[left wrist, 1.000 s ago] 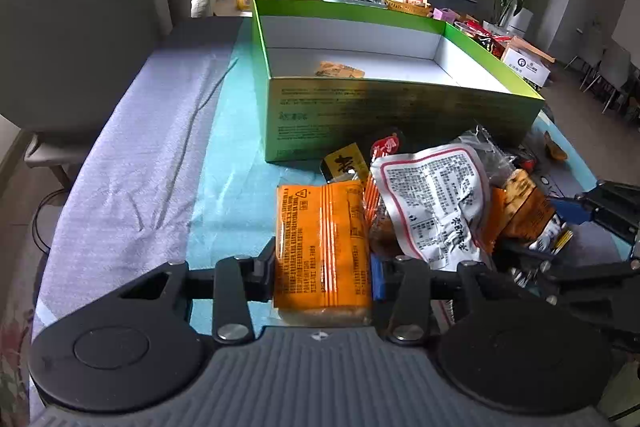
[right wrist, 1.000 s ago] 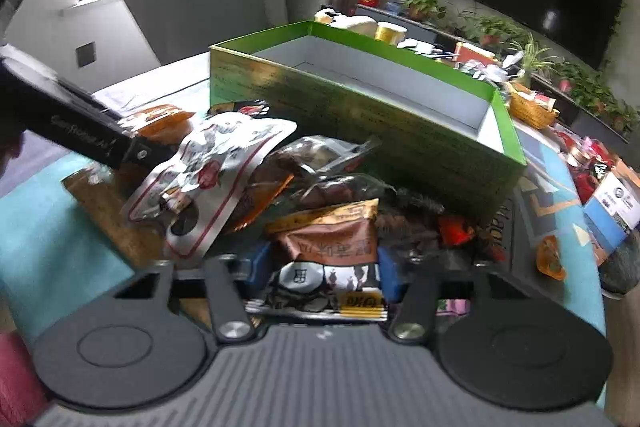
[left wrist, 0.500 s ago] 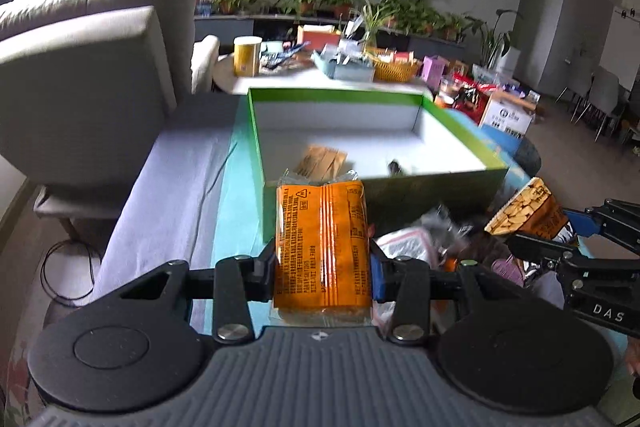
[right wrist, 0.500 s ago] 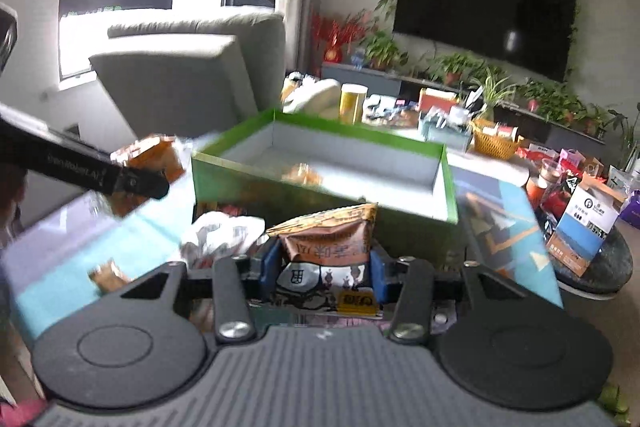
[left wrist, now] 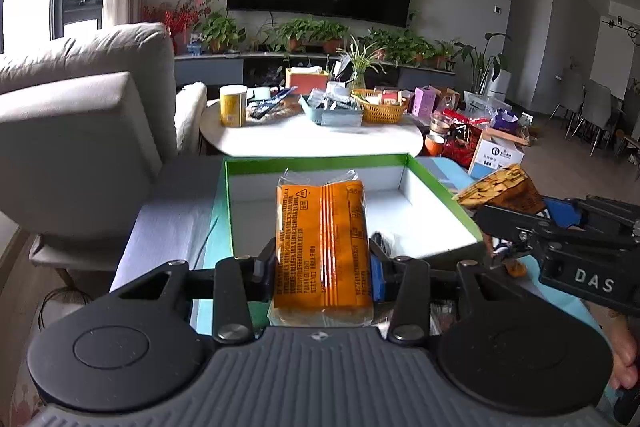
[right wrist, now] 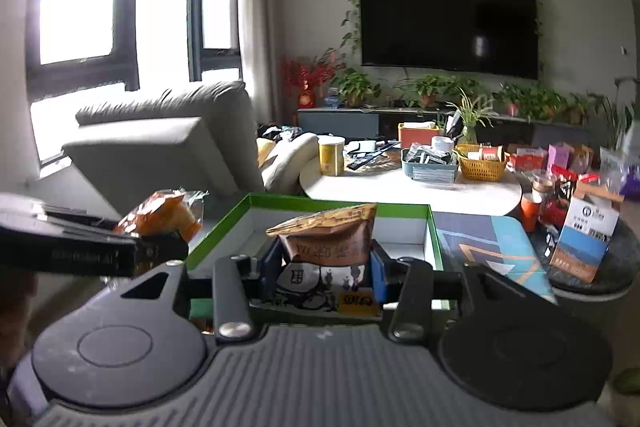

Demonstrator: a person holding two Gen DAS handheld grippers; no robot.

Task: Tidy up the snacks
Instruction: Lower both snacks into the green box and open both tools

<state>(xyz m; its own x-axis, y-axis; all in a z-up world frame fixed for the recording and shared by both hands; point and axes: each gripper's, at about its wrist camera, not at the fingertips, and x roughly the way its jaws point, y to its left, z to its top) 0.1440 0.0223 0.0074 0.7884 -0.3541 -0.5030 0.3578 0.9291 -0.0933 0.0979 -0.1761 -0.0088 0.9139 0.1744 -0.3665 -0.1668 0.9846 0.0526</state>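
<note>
My left gripper [left wrist: 320, 267] is shut on an orange snack packet [left wrist: 322, 247], held in the air in front of the green box [left wrist: 312, 161] with the white inside. My right gripper [right wrist: 325, 267] is shut on a brown snack bag [right wrist: 326, 241] with a black-and-white lower half, also raised before the same green box [right wrist: 340, 202]. In the left wrist view the right gripper [left wrist: 516, 215] shows at the right with its brown bag [left wrist: 500, 185]. In the right wrist view the left gripper [right wrist: 160, 247] shows at the left with the orange packet [right wrist: 164, 217].
A grey armchair [left wrist: 72, 131] stands left of the table. Behind the box is a white round table [left wrist: 312, 141] with a yellow can [left wrist: 233, 105], a basket and trays. Cartons [right wrist: 586, 239] and bags sit at the right. A dark item [left wrist: 380, 241] lies inside the box.
Both grippers have risen off the snack pile with their packets and now sit higher, looking over the box rim. The pile of snacks has dropped out of sight below.
</note>
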